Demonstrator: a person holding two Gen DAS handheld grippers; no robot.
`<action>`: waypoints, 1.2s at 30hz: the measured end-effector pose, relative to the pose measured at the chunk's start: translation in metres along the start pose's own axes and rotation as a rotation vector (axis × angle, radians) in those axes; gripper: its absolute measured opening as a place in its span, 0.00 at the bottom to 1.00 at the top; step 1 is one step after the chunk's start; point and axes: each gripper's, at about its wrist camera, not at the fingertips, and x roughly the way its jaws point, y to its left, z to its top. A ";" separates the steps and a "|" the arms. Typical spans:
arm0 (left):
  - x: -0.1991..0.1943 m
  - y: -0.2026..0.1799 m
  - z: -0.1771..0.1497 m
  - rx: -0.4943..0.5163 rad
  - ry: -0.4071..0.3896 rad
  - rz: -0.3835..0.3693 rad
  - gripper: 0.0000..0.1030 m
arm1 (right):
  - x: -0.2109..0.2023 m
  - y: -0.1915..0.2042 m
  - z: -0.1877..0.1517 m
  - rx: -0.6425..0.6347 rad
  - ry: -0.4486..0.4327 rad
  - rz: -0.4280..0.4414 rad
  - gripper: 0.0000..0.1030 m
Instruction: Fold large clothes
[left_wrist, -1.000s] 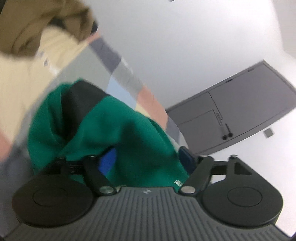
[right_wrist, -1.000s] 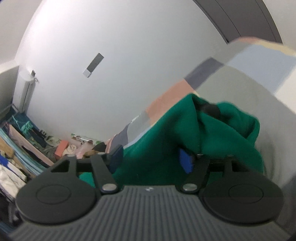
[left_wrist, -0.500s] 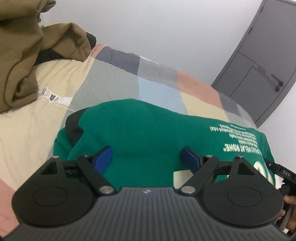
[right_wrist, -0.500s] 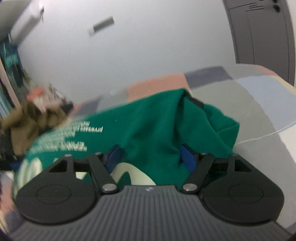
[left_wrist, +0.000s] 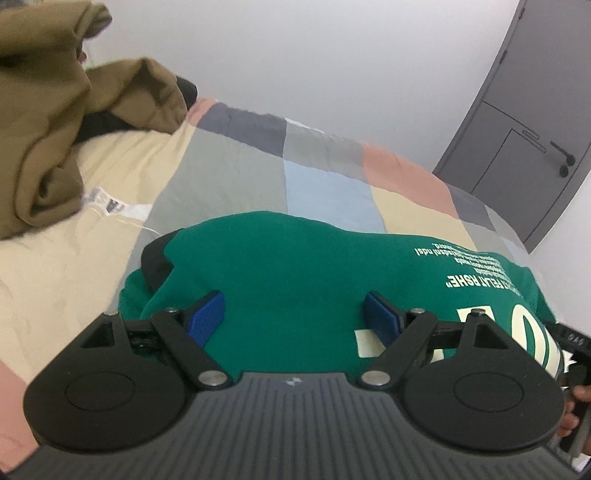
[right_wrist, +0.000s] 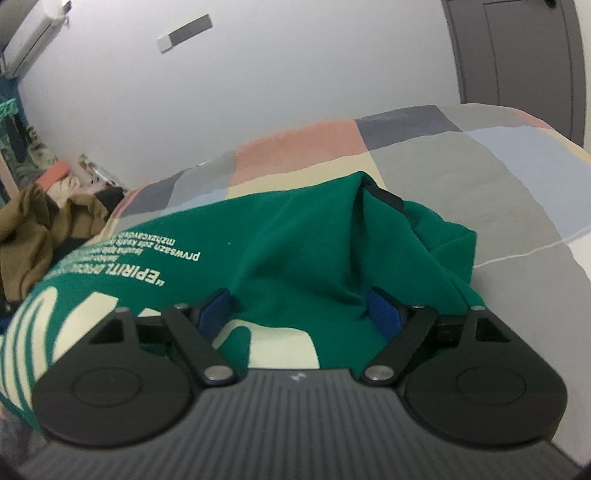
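Observation:
A green sweatshirt (left_wrist: 295, 266) with cream lettering lies on the patchwork bed cover (left_wrist: 325, 177). My left gripper (left_wrist: 293, 314) hangs low over its near edge, jaws wide open, and the blue pads (left_wrist: 207, 314) stand clear of the flat cloth. In the right wrist view the sweatshirt (right_wrist: 295, 236) rises in a loose ridge with a black-trimmed edge. My right gripper (right_wrist: 300, 314) straddles that ridge, its jaws opening, with cloth between the pads (right_wrist: 384, 317) but not pinched. Part of the right gripper and a hand (left_wrist: 580, 398) show at the left view's right edge.
A crumpled brown garment (left_wrist: 44, 122) lies heaped at the far left of the bed, also the brown garment (right_wrist: 33, 229) in the right view. A grey door (left_wrist: 517, 147) stands beyond the bed's far corner. Shelves with clutter (right_wrist: 55, 177) sit against the white wall.
Both grippers dropped and rolled level, bringing the raised, bunched sweatshirt down to lie on the bed. The right jaws spread wider; the left stayed wide.

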 end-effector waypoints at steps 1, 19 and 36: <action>-0.006 -0.004 -0.001 0.006 -0.010 0.010 0.84 | -0.003 0.001 0.001 0.009 -0.005 -0.002 0.79; -0.085 -0.058 -0.063 -0.037 -0.036 -0.084 0.84 | -0.104 0.029 -0.034 0.181 -0.068 0.097 0.82; -0.062 -0.054 -0.061 -0.092 0.012 -0.157 0.90 | -0.027 0.011 -0.077 0.546 0.214 0.250 0.90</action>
